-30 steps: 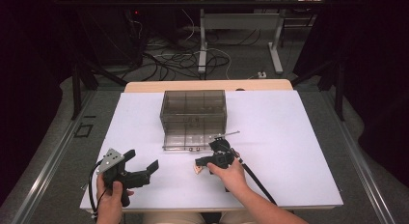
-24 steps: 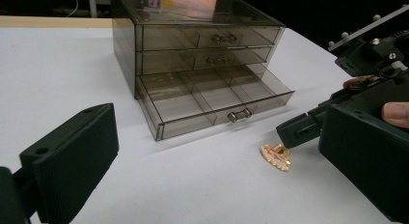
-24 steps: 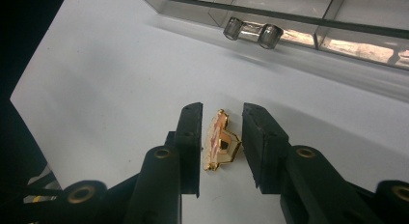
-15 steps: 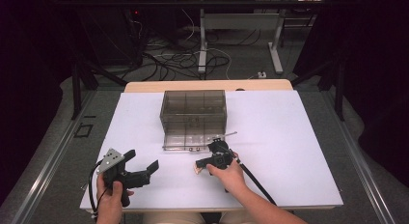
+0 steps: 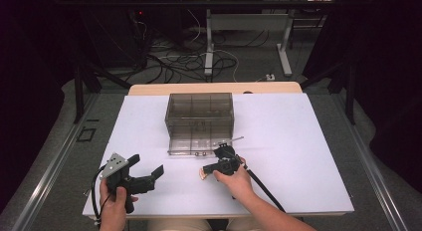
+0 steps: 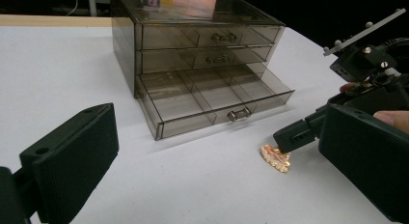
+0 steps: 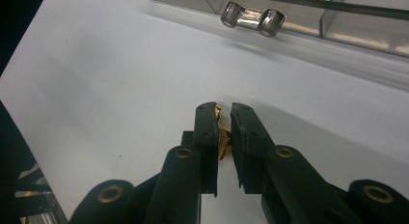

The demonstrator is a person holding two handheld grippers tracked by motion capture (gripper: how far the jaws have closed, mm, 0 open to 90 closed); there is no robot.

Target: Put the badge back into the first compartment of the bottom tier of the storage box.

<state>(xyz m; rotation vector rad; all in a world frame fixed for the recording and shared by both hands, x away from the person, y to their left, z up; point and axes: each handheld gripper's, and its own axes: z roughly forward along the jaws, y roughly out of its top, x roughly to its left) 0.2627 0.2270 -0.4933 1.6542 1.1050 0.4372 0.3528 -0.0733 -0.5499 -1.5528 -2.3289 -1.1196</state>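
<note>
A smoky clear drawer box (image 5: 199, 111) stands mid-table with its bottom drawer (image 5: 196, 146) pulled out. In front of the drawer a small gold and pink ornament (image 5: 203, 173) lies on the white table top. My right gripper (image 5: 206, 170) reaches left onto it. Its jaws have just been closing, and in the right gripper view the gripper (image 7: 224, 110) pinches the gold ornament (image 7: 223, 139) between its pads. My left gripper (image 5: 146, 165) hovers at the front left, wide open and holding nothing. Its own view shows the ornament (image 6: 275, 159) under the right gripper's tip (image 6: 289, 137).
The open drawer (image 6: 212, 96) has several compartments with nothing in them and a metal handle (image 7: 248, 16) on its front. The two upper drawers are shut. White table top (image 5: 298, 141) spreads to the right of the box. Cables and desk legs lie on the floor beyond.
The right gripper's jaws have drawn together on the ornament. Both hands and the drawer box stay where they were.
</note>
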